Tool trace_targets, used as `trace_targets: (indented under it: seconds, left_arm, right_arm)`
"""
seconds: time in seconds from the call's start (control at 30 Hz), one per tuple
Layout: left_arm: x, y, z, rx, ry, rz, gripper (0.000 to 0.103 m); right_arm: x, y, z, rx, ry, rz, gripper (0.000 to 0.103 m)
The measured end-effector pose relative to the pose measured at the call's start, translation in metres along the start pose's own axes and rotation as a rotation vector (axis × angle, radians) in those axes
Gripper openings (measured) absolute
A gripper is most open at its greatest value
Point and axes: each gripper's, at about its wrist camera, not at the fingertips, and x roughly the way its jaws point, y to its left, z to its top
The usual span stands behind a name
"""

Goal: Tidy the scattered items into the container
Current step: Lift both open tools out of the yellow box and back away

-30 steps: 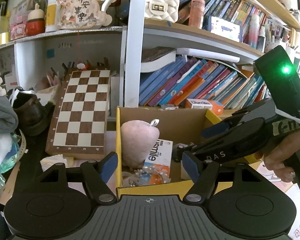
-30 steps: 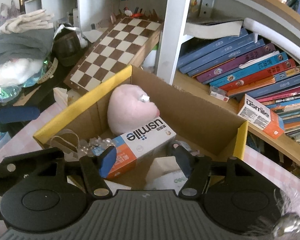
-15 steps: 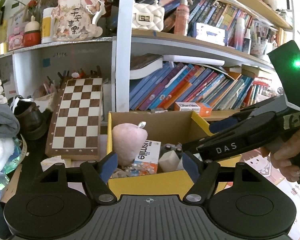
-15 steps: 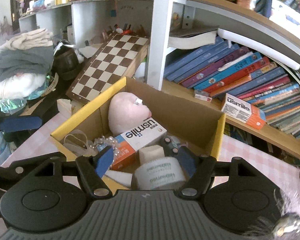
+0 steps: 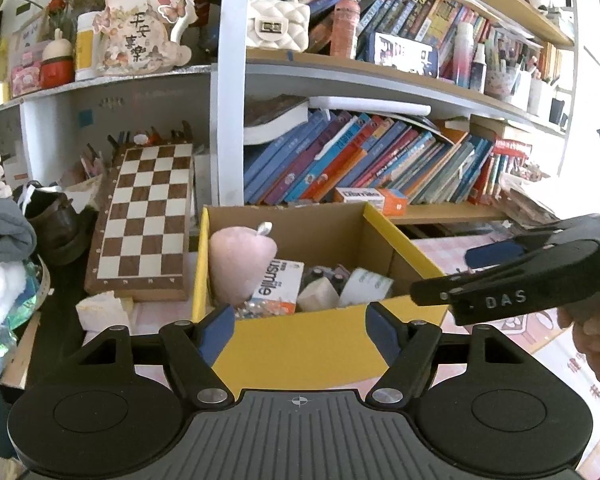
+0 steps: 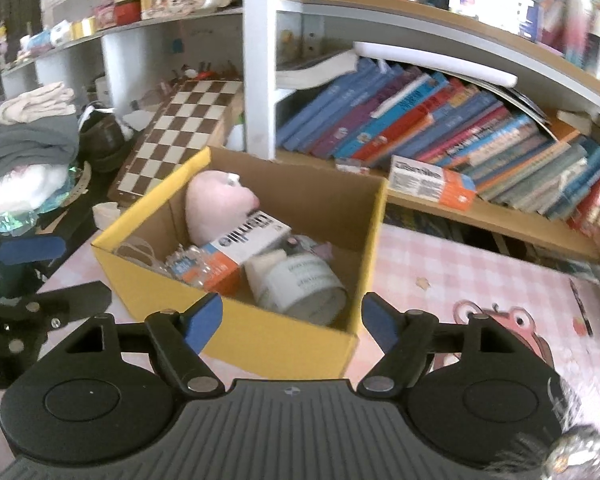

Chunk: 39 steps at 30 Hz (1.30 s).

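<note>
Jaws of the right gripper (image 6: 291, 320) are widening, blue pads spread with nothing between them, framing the near corner of the container (image 6: 284, 340) at lower centre of the right wrist view. Jaws of the left gripper (image 5: 300, 328) are standing spread and empty, bracketing the yellow front wall of the same box at lower centre of the left wrist view. Container: open cardboard carton, yellow outside, brown corrugated inside, sitting on a pink checked cloth (image 6: 480, 272). Contents are lying just beyond both pairs of jaws: a soft pink plush (image 6: 218, 204) at the back left, a white-and-orange printed carton (image 6: 236, 250) lying diagonally, a glossy white labelled jar (image 6: 304, 280) on its side with its long axis running toward the near right corner, and a heap of clear beads (image 6: 180, 264). Right gripper appears the nearer to the jar. Scattered items outside the box are not evident on the visible cloth, so the tidying is likely nearing completion.
</note>
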Motion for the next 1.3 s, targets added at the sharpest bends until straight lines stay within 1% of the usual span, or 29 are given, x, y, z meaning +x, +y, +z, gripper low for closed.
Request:
trace_targets:
  seconds: [0.07,0.1,0.13,0.2,0.4,0.57,0.83,0.9,1.1,1.3]
  left_arm:
    - [-0.001,-0.004,-0.003,0.003,0.009,0.0,0.076]
    - [-0.001,-0.006,-0.004,0.006,0.013,0.001,0.08]
    - [-0.001,-0.008,-0.005,0.008,0.014,0.002,0.081]
    - [-0.003,-0.012,-0.007,0.017,0.018,0.002,0.081]
    - [-0.007,-0.023,-0.014,0.041,0.032,0.002,0.082]
    - [-0.01,-0.028,-0.019,0.039,0.044,0.012,0.084]
    - [-0.006,-0.035,-0.031,0.009,0.068,0.052,0.088]
    - [-0.004,-0.039,-0.034,0.02,0.077,0.062,0.089]
    - [-0.001,-0.046,-0.04,0.033,0.104,0.067,0.091]
    - [0.0,-0.053,-0.045,0.05,0.123,0.067,0.093]
  right_arm:
    - [-0.005,-0.003,-0.008,0.019,-0.002,-0.017,0.079]
    - [-0.008,-0.005,-0.012,0.029,-0.003,-0.025,0.08]
    - [-0.01,-0.006,-0.016,0.038,-0.004,-0.032,0.08]
    - [-0.015,-0.009,-0.024,0.052,-0.004,-0.046,0.083]
    - [-0.025,-0.017,-0.045,0.089,0.006,-0.079,0.084]
    - [-0.034,-0.023,-0.061,0.127,0.007,-0.114,0.087]
    - [-0.043,-0.025,-0.08,0.151,0.001,-0.185,0.095]
    - [-0.044,-0.026,-0.085,0.154,0.003,-0.204,0.1]
    - [-0.044,-0.029,-0.094,0.186,0.022,-0.22,0.1]
    - [-0.045,-0.026,-0.098,0.175,0.026,-0.235,0.101]
